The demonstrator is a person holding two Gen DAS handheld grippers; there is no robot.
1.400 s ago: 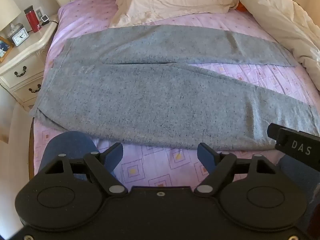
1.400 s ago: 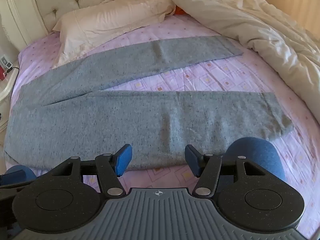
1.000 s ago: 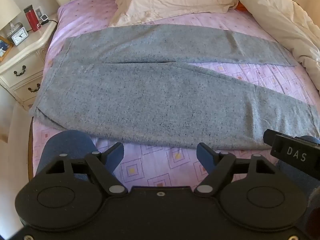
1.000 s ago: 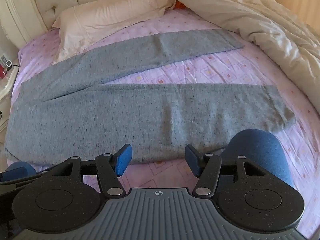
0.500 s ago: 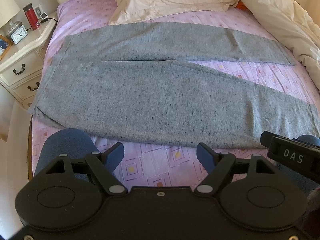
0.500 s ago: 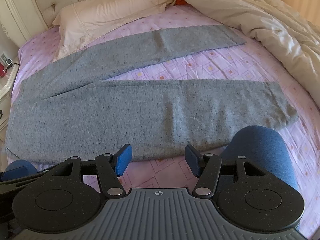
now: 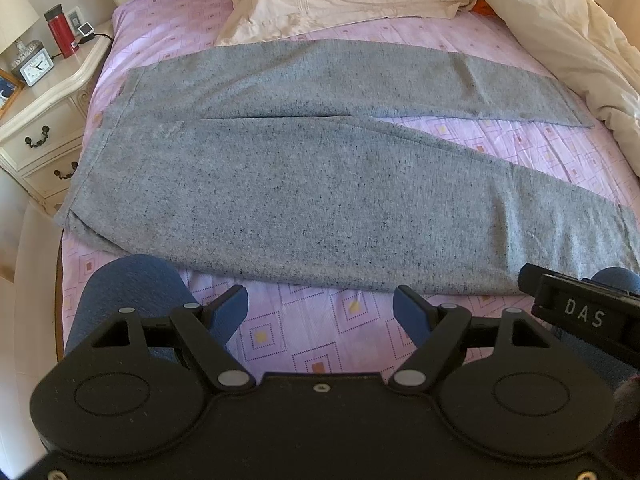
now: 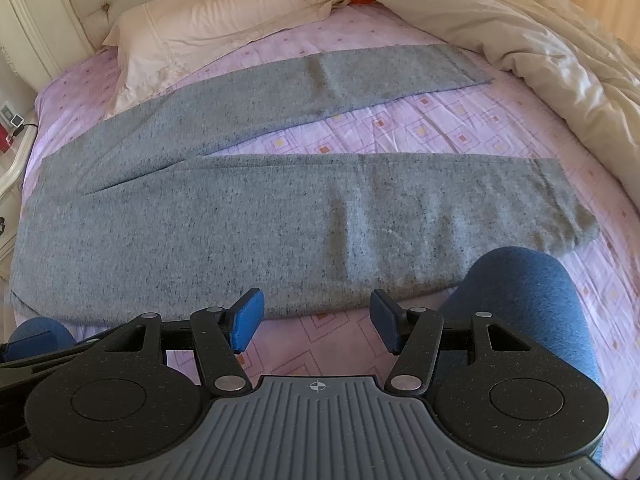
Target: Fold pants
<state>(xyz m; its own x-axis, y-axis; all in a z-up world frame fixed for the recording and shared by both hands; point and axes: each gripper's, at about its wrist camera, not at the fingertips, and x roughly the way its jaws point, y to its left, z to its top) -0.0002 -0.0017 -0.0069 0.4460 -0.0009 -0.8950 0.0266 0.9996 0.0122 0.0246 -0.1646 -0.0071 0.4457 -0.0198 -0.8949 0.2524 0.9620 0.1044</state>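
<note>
Pants are laid flat across the lilac sheet, waistband at left, legs splayed rightward, so every edge is exposed for a first fold. Left gripper and right gripper are held wide, empty, short of the near hem, judged poised for pinching.

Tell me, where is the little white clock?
In the left wrist view, the clock stands at the far left on the white nightstand beside the bed, near the red bottle.
</note>
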